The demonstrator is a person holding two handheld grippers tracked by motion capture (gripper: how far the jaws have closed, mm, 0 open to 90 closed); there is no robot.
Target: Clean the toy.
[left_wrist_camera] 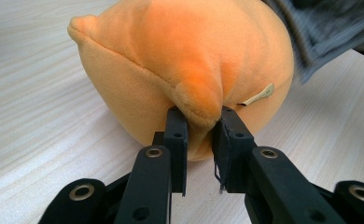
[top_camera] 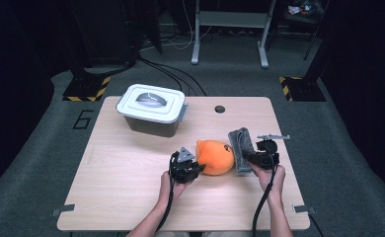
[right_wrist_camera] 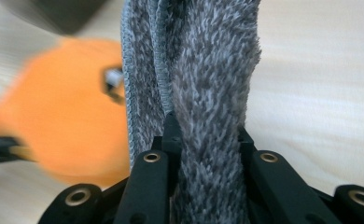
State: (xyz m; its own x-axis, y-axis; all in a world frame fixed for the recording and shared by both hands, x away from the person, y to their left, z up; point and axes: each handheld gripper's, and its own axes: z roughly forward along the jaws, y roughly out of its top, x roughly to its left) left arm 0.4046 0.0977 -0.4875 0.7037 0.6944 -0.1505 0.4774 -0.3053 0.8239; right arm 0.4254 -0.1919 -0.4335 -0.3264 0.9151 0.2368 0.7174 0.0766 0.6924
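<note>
**Both tongs gripping: plush toy on the left, grey cloth on the right**

My left tongs are closed on a pinched fold of the orange plush toy; in the left gripper view the two black jaws squeeze a ridge of its fabric at the near side. The toy rests on the bench, directly ahead of the left tongs and just left of the right ones.

My right tongs are clamped on the grey fluffy cloth. In the right gripper view the cloth runs up between the jaws as a bunched, folded strip, with the orange toy blurred just to its left. From above, the cloth lies against the toy's right side, touching it.

Farther out from both tongs, beyond the toy and toward the left, stands a dark bin with a white lid. The lid is on and has a grey flap in the middle, so I cannot tell what is inside.
</note>
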